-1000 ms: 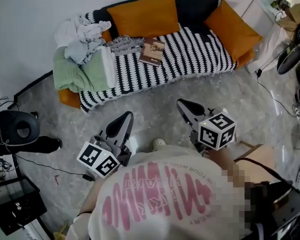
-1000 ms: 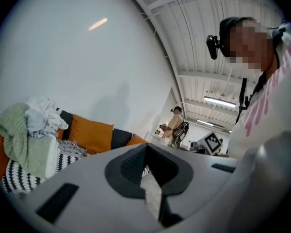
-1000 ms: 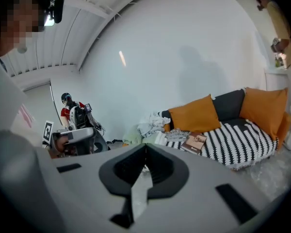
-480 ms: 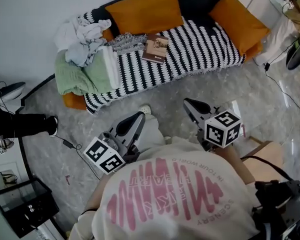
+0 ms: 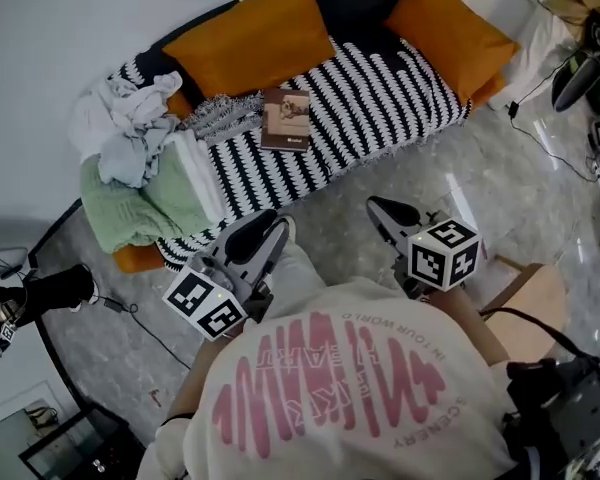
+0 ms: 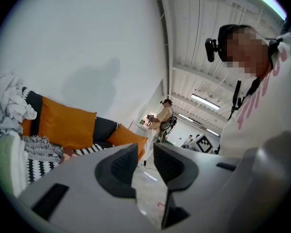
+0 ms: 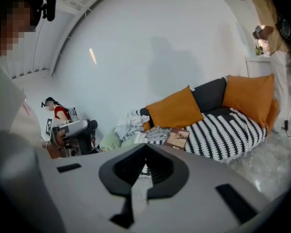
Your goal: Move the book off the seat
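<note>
A brown book (image 5: 286, 118) lies flat on the black-and-white striped sofa seat (image 5: 380, 98), just in front of the large orange cushion; the right gripper view also shows the book (image 7: 178, 138). Both grippers hover above the floor, short of the sofa and apart from the book. My left gripper (image 5: 263, 230) points toward the sofa's front edge. In its own view the left gripper (image 6: 145, 154) shows a narrow gap with nothing in it; its jaws have just been opening. My right gripper (image 5: 383, 211) is shut and empty, and its tips meet in the right gripper (image 7: 145, 149) view.
Two orange cushions (image 5: 248, 38) (image 5: 450, 33) lean on the sofa back. Crumpled clothes (image 5: 125, 133) and a green blanket (image 5: 130, 203) fill the sofa's left end. Cables (image 5: 550, 148) cross the grey floor at right. Another person (image 6: 165, 115) stands far off.
Both grippers have moved forward toward the sofa, which now sits closer in the head view. The left gripper's jaws have parted slightly.
</note>
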Demonstrator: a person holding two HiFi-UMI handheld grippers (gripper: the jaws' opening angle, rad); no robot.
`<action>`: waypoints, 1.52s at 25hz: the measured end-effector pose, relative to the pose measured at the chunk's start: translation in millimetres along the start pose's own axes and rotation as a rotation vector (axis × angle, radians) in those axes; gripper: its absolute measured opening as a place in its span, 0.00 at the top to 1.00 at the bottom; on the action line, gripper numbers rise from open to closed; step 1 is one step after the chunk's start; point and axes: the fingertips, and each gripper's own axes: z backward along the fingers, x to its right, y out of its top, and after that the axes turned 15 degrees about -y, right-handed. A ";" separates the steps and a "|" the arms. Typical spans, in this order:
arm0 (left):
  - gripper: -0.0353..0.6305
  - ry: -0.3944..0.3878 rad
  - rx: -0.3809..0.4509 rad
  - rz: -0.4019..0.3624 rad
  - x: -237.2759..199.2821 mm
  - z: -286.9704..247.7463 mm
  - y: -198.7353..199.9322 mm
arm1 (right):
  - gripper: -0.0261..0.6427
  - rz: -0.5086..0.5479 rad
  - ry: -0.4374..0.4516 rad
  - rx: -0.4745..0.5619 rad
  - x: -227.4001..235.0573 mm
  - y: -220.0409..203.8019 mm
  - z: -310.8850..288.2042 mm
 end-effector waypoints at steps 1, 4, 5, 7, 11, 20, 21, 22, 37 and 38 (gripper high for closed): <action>0.78 -0.001 -0.026 0.014 -14.0 -2.5 2.5 | 0.94 -0.015 -0.004 -0.013 -0.6 4.5 -9.8; 0.70 -0.016 -0.096 0.067 -58.2 -8.0 9.5 | 0.94 -0.038 -0.003 -0.046 -7.4 20.7 -43.0; 0.70 -0.023 -0.110 0.081 -72.5 -8.6 12.3 | 0.94 -0.039 -0.006 -0.059 -10.1 25.5 -54.0; 0.70 -0.027 -0.125 0.109 -100.5 -7.8 18.9 | 0.95 -0.042 -0.012 -0.082 -15.8 34.0 -74.2; 0.67 0.006 -0.141 0.118 -156.7 -6.1 31.5 | 0.94 -0.087 0.008 -0.101 -23.7 50.9 -111.7; 0.37 0.085 -0.335 0.384 -292.8 1.1 -46.9 | 0.94 -0.207 -0.027 -0.144 -26.1 68.0 -183.6; 0.36 0.098 -0.343 0.445 -308.0 2.0 -62.8 | 0.94 -0.212 -0.027 -0.156 -25.6 64.0 -188.5; 0.36 0.118 -0.348 0.504 -323.1 3.5 -78.5 | 0.94 -0.219 -0.026 -0.172 -24.8 58.7 -192.7; 0.27 0.288 -0.400 0.907 -418.1 -13.9 -231.9 | 0.94 -0.381 0.087 -0.431 19.0 -7.9 -239.2; 0.27 0.294 -0.389 0.919 -419.8 -15.0 -237.7 | 0.94 -0.385 0.087 -0.440 23.9 -9.4 -240.8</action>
